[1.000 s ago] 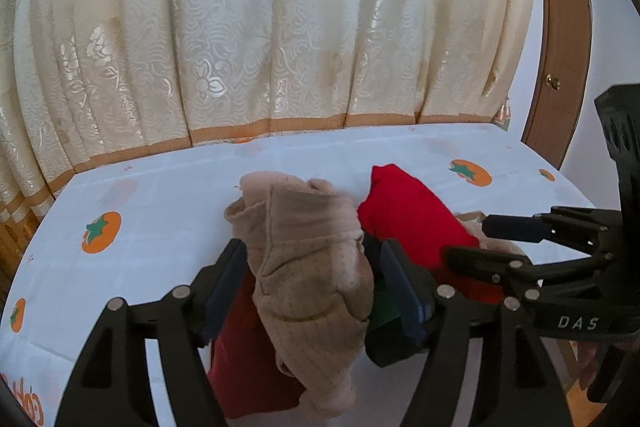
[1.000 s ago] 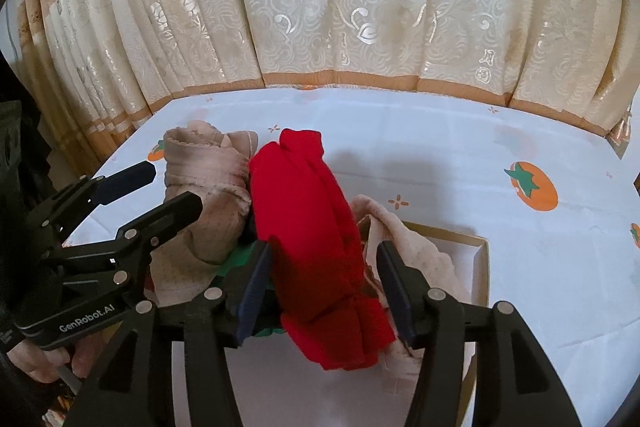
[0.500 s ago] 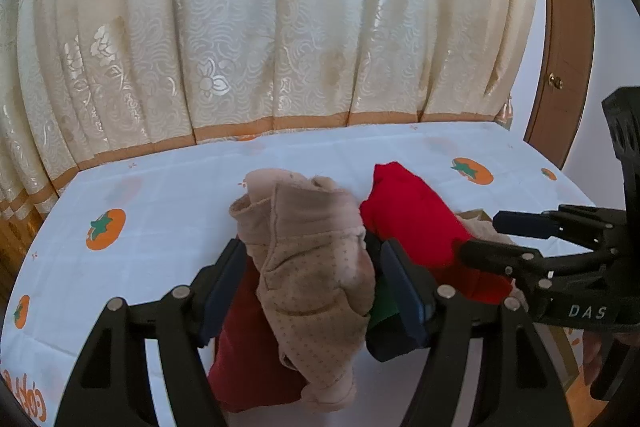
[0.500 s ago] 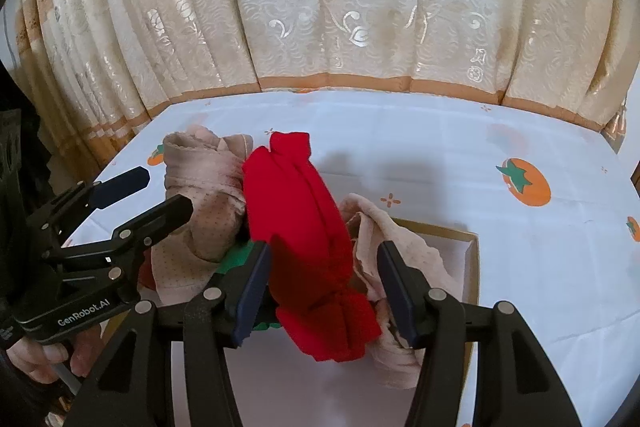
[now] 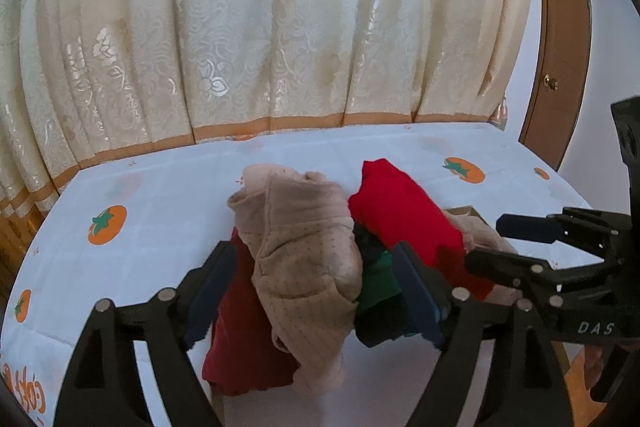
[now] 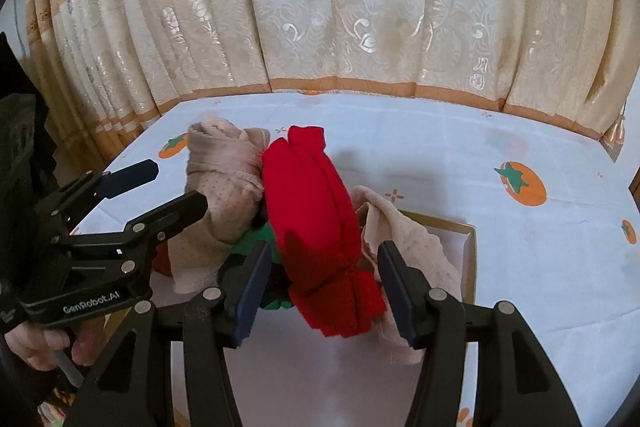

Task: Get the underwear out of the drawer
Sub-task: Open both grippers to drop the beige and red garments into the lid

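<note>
Underwear heaped in drawer (image 6: 471, 255), left tongs (image 5: 316, 291) straddling beige pair (image 5: 304, 259), right tongs (image 6: 322, 283) straddling red pair (image 6: 320, 231), both apart.

Beige dotted underwear (image 5: 304, 263) at centre frame, bright red underwear (image 6: 316, 223), dark red piece (image 5: 240, 339) lower left, green scrap (image 5: 378, 281), white tablecloth (image 6: 440, 155) with orange tomatoes, cream curtain (image 5: 280, 27) banded orange, black grippers with blue pads (image 6: 252, 287)

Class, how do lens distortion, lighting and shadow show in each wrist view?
Left wrist view: curtain hem bows, corners vignette black, daylight glows through the fabric. Right wrist view: same bowing; soft shadow on the tablecloth beside the red underwear.
</note>
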Available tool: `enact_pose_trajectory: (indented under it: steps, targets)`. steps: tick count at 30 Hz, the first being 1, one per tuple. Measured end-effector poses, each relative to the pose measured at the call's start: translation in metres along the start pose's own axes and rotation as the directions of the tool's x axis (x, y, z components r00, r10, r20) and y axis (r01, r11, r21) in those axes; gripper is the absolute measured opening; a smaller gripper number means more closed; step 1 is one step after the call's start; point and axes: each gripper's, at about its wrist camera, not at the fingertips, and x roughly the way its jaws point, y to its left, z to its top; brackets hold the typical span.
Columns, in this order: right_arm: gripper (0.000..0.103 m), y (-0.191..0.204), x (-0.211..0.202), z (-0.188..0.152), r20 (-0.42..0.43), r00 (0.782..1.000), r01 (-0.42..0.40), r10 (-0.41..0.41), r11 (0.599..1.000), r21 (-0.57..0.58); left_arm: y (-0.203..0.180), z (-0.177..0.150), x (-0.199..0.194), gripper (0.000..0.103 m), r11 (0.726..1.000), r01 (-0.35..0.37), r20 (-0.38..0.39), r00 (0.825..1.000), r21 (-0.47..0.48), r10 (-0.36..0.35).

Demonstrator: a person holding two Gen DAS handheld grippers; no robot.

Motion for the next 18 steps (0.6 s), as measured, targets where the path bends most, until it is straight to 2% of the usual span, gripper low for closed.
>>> enact_pose_trajectory:
  steps: [11,15,18]
  targets:
    - [0.059,0.011,-0.045,-0.028,0.032,0.997,-0.063,0.064,0.997,-0.035,0.002,-0.021,-0.044,0.086,0.999,0.047,0.022,0.999,-0.027,-0.046]
    - [0.065,0.017,-0.067,-0.046,0.031,0.995,-0.088,0.090,0.994,-0.064,0.001,-0.035,-0.064,0.086,0.997,0.072,0.033,0.997,-0.019,-0.072]
    - [0.066,0.023,-0.083,-0.060,0.032,0.994,-0.103,0.106,0.990,-0.092,-0.003,-0.047,-0.078,0.086,0.996,0.084,0.036,0.996,-0.005,-0.084]
